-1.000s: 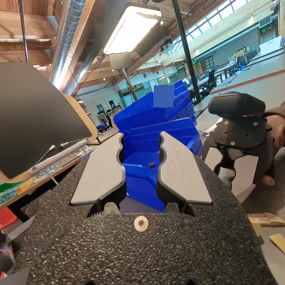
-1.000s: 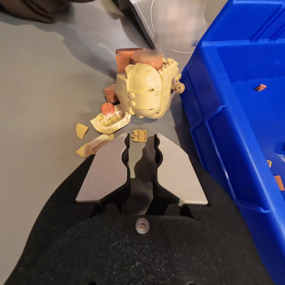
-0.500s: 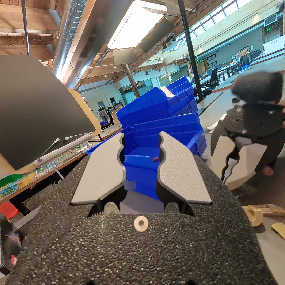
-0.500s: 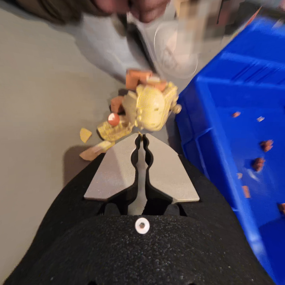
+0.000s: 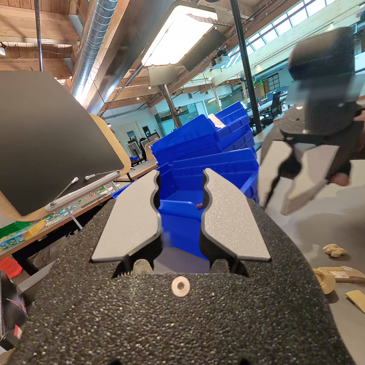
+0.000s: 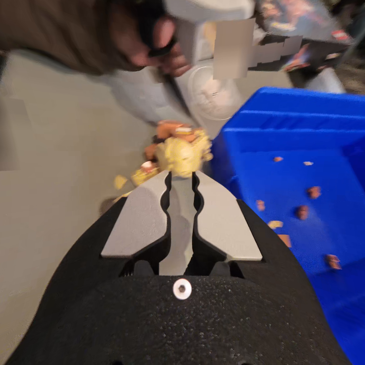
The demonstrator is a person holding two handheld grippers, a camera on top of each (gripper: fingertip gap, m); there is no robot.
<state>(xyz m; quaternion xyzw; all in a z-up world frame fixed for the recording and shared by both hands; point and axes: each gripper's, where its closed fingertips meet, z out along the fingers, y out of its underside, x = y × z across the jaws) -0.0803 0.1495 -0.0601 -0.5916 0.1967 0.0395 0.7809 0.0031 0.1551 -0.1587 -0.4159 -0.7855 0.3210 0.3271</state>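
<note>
Hovering my right gripper (image 6: 180,173) above the grey table (image 6: 49,197), I have its jaws a little apart with only bare table showing in the gap, nothing pinched. Just ahead of the fingertips, seemingly almost touching though motion blur leaves that uncertain, sits a cream and brown brick model (image 6: 181,158), with loose cream pieces (image 6: 120,181) scattered off to the left of the jaws. Right of the jaws stands a blue bin (image 6: 296,177) with small brown bits on its floor. To work well here I judge the jaws should steady first, since the view is smeared, and come in square to the model's rounded cream shell instead of skating over it. My left gripper (image 5: 180,182) is raised, jaws wide apart and empty, aimed into the same blue bin, with more blue bins (image 5: 197,136) stacked beyond it.
</note>
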